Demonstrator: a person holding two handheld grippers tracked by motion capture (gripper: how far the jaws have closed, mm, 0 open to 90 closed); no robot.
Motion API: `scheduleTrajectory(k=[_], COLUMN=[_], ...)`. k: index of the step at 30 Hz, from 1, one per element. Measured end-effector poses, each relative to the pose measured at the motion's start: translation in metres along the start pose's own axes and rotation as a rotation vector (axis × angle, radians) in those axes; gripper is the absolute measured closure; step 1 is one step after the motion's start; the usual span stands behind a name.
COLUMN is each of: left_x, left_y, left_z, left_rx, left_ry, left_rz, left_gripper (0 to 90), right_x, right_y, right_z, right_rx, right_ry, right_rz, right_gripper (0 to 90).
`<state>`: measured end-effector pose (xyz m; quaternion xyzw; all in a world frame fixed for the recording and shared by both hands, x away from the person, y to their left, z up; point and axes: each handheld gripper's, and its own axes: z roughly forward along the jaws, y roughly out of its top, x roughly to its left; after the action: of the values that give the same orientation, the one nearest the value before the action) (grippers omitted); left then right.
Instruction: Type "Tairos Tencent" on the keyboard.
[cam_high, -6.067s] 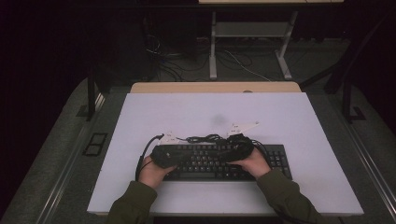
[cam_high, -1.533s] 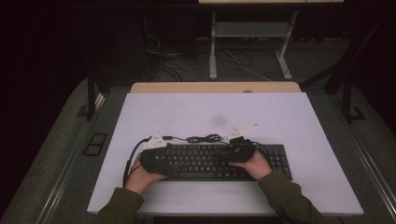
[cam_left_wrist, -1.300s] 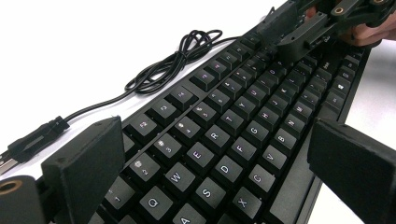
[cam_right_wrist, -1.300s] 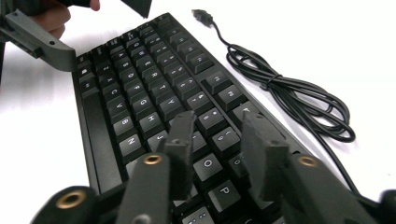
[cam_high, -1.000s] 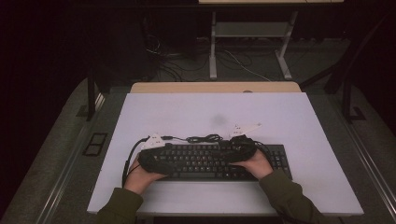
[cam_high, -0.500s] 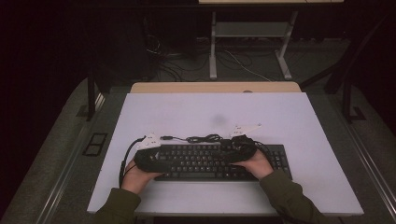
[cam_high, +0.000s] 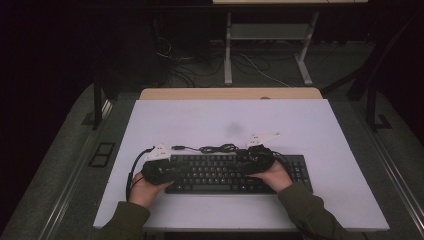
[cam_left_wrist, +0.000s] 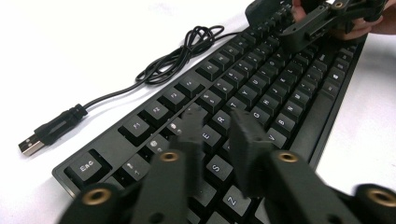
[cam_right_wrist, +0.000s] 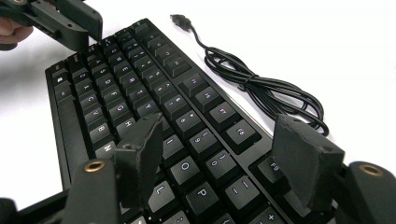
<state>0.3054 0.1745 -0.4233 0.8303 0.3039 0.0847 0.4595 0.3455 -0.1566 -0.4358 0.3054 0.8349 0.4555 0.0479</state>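
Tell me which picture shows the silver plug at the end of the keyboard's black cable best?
The left gripper view: the flat silver USB plug lies close and sharp on the white table. The right gripper view shows it small and dark, far off. The high view shows just a tiny speck beside the black keyboard.

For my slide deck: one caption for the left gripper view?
Left gripper, jaws nearly closed, poised over a black keyboard beside its coiled USB cable.

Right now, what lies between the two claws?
Keyboard keys alone: the left claw hovers over its left end and the right claw over its right end, as the high view shows.
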Motion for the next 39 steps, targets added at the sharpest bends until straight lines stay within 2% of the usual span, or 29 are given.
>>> scheduleTrajectory(k=[5, 20, 34, 39], left_x=[0.001, -0.002, -0.002, -0.003], left_y=[-0.001, -0.003, -0.005, -0.005], left_z=[0.003, 0.011, 0.016, 0.017], left_rx=[0.02, 0.076, 0.096, 0.117], left_ry=[-0.013, -0.024, -0.023, -0.012], left_rz=[-0.014, -0.006, -0.007, 0.014], left_gripper=[88.8, 88.9, 88.9, 88.9], right_x=[0.0, 0.0, 0.0, 0.0], right_y=[0.0, 0.0, 0.001, 0.0], right_z=[0.0, -0.001, -0.001, -0.001], right_rx=[0.002, -0.002, -0.002, -0.001], right_ry=[-0.002, -0.002, -0.002, -0.003], right_rz=[0.003, 0.002, 0.001, 0.0], right_gripper=[33.6, 33.6, 33.6, 33.6])
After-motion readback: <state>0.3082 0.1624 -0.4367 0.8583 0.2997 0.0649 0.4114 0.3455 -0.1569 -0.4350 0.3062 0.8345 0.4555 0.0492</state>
